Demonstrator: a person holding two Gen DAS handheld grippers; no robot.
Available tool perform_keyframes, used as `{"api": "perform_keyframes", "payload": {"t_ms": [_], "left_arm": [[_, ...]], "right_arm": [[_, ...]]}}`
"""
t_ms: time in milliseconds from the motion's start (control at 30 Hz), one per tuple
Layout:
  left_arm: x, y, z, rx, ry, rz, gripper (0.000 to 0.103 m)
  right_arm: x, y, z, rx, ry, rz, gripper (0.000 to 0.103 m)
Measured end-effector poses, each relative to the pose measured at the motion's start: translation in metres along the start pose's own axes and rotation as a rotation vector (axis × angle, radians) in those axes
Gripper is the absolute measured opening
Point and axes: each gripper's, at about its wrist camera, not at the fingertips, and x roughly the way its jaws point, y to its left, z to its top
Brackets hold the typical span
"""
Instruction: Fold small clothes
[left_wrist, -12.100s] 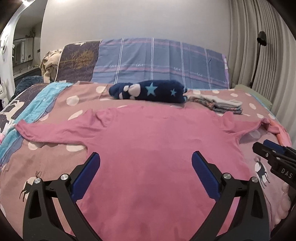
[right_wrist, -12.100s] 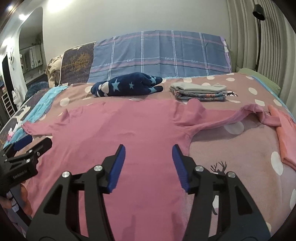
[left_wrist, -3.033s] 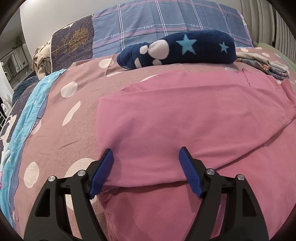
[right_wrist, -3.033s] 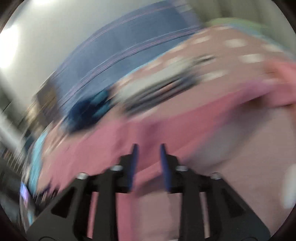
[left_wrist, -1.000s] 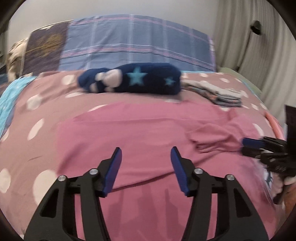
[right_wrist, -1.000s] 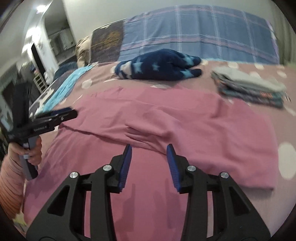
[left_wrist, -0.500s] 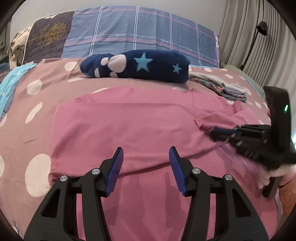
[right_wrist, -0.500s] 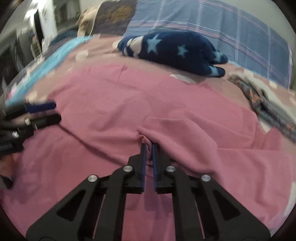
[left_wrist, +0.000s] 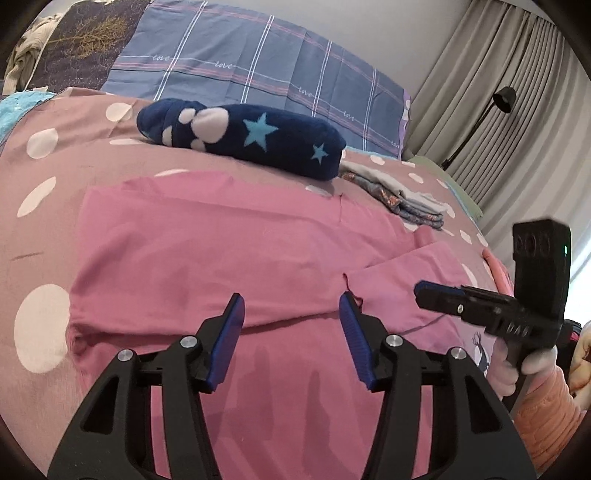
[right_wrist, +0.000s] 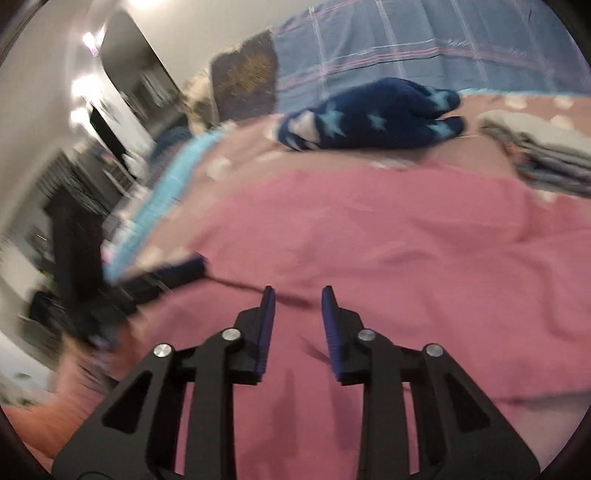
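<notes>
A pink long-sleeved shirt (left_wrist: 221, 240) lies flat on the bed with both sleeves folded in across its body. My left gripper (left_wrist: 291, 314) hovers just above the edge of the folded left sleeve, open, with nothing between its blue pads. In the left wrist view my right gripper (left_wrist: 421, 290) reaches in from the right over the folded right sleeve, held by a hand in an orange sleeve. The right wrist view is blurred. There my right gripper (right_wrist: 297, 297) stands over the shirt (right_wrist: 406, 240) with its jaws opening and nothing between them. The left gripper (right_wrist: 192, 267) shows at its left.
A rolled navy blanket with stars (left_wrist: 240, 136) lies behind the shirt. A stack of folded clothes (left_wrist: 402, 199) sits at the back right. A plaid pillow (left_wrist: 258, 70) leans against the wall. Curtains and a floor lamp (left_wrist: 504, 98) stand to the right of the bed.
Half a second ago my right gripper was shut on the sleeve's fold; now its jaws are apart and it has pulled away from the cloth. The left gripper has only tilted slightly.
</notes>
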Motion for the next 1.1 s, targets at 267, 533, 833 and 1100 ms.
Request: {"api": "perform_keyframes", "payload": {"t_ms": [267, 533, 833, 1100], "left_arm": [[0.034, -0.052, -0.003, 0.071, 0.132, -0.139, 0.053], [0.102, -0.099, -0.012, 0.176, 0.283, -0.078, 0.005], [0.011, -0.139, 0.071, 0.281, -0.028, -0.072, 0.004], [-0.045, -0.051, 0.085, 0.241, -0.092, 0.2, 0.004]], "right_arm": [[-0.021, -0.018, -0.027, -0.012, -0.018, -0.112, 0.027], [-0.09, -0.084, -0.07, 0.235, -0.139, -0.201, 0.037], [-0.113, -0.12, -0.091, 0.369, -0.183, -0.243, 0.039], [-0.084, -0.097, -0.076, 0.247, -0.131, -0.301, 0.049]]}}
